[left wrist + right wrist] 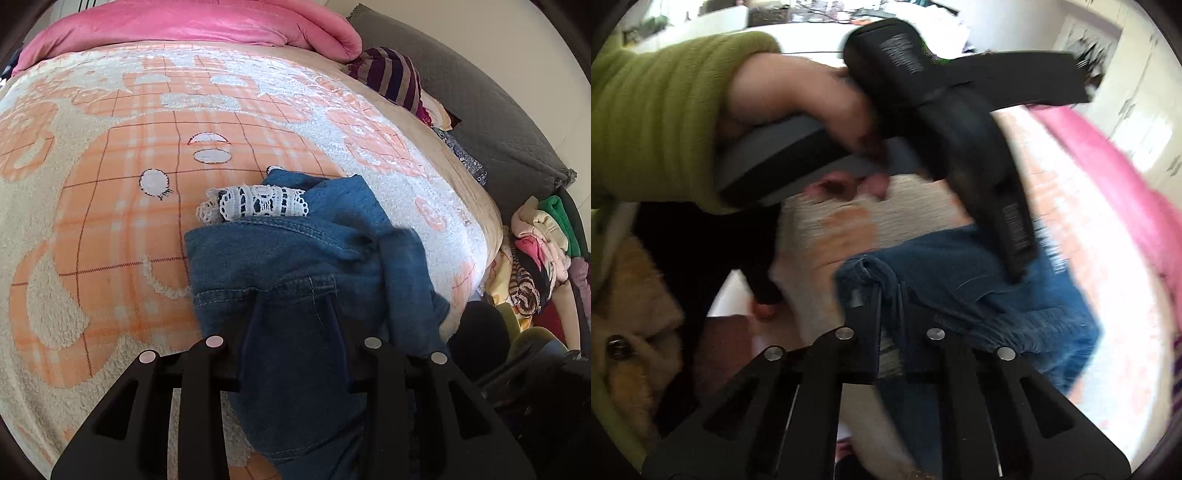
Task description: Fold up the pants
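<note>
Blue denim pants (295,243) with a white lace trim (255,203) lie bunched on the orange and cream blanket (110,221). My left gripper (294,295) is closed on a thick fold of the denim near a pocket seam, and cloth fills the gap between its fingers. In the right wrist view my right gripper (889,286) has its fingers almost together, pinching a rolled edge of the pants (960,258). Above it a hand (798,96) in a green sleeve holds the other gripper's black body (942,110) over the pants.
A pink quilt (184,22) is heaped at the far end of the bed. A striped garment (391,74) lies by the grey padded board (498,122). A pile of mixed clothes (539,251) sits off the bed's right edge.
</note>
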A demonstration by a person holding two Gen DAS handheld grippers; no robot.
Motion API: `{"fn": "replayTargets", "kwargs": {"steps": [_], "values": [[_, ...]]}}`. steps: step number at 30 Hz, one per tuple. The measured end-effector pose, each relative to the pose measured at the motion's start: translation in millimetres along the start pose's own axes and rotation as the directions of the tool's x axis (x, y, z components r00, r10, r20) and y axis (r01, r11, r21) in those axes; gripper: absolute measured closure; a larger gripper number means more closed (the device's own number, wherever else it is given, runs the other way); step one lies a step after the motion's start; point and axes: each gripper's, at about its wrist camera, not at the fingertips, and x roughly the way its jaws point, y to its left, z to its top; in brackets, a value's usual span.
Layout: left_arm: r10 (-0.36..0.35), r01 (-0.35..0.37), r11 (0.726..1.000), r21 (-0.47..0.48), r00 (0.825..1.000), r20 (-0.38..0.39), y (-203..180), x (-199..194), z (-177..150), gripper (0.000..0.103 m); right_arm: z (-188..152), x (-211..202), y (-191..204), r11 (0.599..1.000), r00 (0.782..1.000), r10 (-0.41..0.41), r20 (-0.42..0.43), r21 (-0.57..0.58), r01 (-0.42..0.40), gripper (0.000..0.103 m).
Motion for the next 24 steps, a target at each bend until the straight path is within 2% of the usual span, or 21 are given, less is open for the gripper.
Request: {"fn": "replayTargets", "kwargs": {"steps": [1, 3, 5, 9, 15, 17, 19, 21, 24], "values": [[-0.005, 0.005, 1.0, -0.002, 1.0, 0.001, 1, 0, 0, 0.07, -2, -7, 5, 1.0, 1.0, -0.001, 0.013, -0.018, 0.001, 0.102], [-0.012, 0.012, 1.0, -0.007, 1.0, 0.004, 1, -2, 0, 0.07, -8, -17, 6, 0.999, 0.999, 0.028, 0.038, 0.02, -0.028, 0.102], [-0.017, 0.017, 1.0, -0.01, 1.0, 0.009, 2, -2, 0, 0.07, -16, -14, 7, 0.999, 1.0, 0.018, 0.013, 0.035, -0.018, 0.102], [-0.019, 0.019, 1.0, -0.018, 1.0, 0.023, 2, -2, -1, 0.07, -31, 10, 7, 0.993, 0.997, 0.065, -0.035, 0.106, -0.061, 0.102], [-0.015, 0.015, 1.0, -0.021, 0.999, 0.033, 2, -4, -4, 0.069, -30, -3, 7, 0.981, 0.994, 0.107, 0.0, 0.164, -0.106, 0.097], [-0.013, 0.013, 1.0, -0.017, 0.999, 0.034, 2, -4, -4, 0.069, -29, -16, 4, 0.971, 0.991, 0.127, 0.041, 0.2, -0.133, 0.094], [-0.011, 0.012, 1.0, -0.017, 0.999, 0.034, 2, -5, -4, 0.069, -27, -35, 3, 0.962, 0.984, 0.134, 0.122, 0.221, -0.158, 0.091], [-0.012, 0.013, 1.0, -0.018, 0.999, 0.034, 3, -4, -3, 0.069, -23, -48, 1, 0.961, 0.977, 0.117, 0.178, 0.227, -0.157, 0.091], [-0.008, 0.008, 1.0, -0.016, 0.999, 0.036, 3, -4, -3, 0.069, -16, -48, -6, 0.956, 0.976, 0.085, 0.201, 0.258, -0.137, 0.091]]}}
